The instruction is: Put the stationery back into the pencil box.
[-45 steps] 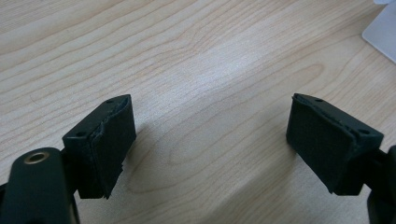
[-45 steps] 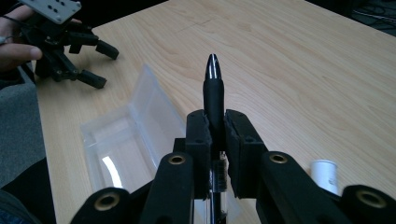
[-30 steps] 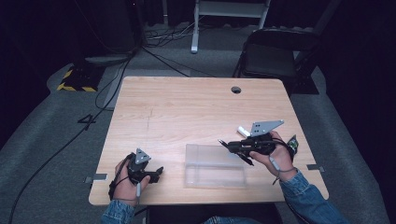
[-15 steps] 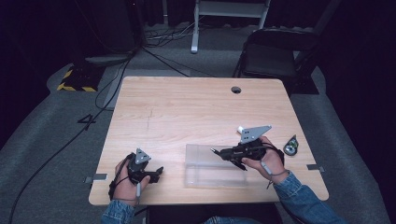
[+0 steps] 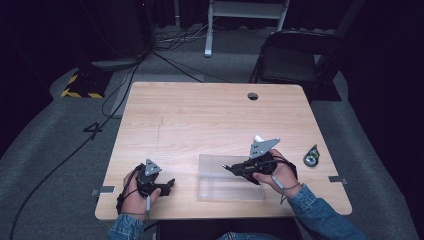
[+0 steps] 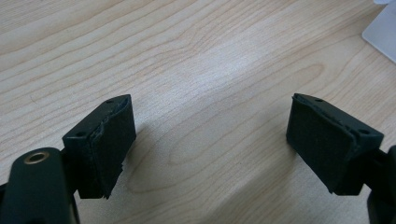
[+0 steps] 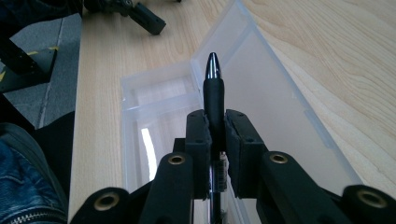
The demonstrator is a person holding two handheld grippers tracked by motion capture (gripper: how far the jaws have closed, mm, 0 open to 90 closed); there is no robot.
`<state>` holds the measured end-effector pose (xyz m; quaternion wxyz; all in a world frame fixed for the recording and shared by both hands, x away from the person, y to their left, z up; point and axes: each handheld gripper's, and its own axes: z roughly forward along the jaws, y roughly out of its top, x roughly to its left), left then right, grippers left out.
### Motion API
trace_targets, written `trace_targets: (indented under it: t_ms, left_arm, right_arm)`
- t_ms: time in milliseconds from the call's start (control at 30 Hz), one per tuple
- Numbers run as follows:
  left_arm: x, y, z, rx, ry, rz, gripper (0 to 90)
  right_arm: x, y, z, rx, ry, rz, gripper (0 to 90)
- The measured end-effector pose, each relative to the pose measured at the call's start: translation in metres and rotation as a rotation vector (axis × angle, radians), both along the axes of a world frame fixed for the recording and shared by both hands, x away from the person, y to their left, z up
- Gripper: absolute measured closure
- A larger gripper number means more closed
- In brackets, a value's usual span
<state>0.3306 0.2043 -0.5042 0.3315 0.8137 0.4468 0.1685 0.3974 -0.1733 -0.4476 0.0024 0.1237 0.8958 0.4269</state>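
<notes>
Right gripper point(image 7: 215, 128) fingers pinch the pen point(image 7: 213, 88) over the clear box point(image 7: 289, 121) at center frame, left gripper point(image 6: 210, 140) fingers wide; I'd lower it flat before letting go.

left gripper point(image 5: 167, 184): jaws wide apart, low; right gripper point(image 5: 230, 168): jaws clamped, seemingly raised, pointing left

Support surface: light wood-grain table point(image 5: 200, 115) with a round cable hole point(image 5: 252, 96) near its far edge. Lying directly on it: a clear plastic case point(image 5: 227, 177), opened flat (both halves lie on the wood), beneath the right gripper point(image 5: 226, 167) tip; a small round black-and-green object point(image 5: 311, 158) just beyond that gripper's outer side. The left gripper point(image 5: 167, 184) rests near the front edge.
</notes>
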Motion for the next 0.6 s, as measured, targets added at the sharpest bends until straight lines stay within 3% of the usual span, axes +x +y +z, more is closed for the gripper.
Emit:
trace_targets:
  t_ms: [333,600]
  left_arm:
    - [0.000,0.000,0.000,0.000,0.000,0.000,16.0]
    - [0.000,0.000,0.000,0.000,0.000,0.000,16.0]
  right_arm:
    - [-0.001,0.006,-0.008,-0.035,-0.047,0.031,80.4]
    - [0.001,0.008,-0.014,-0.052,-0.053,0.049,80.4]
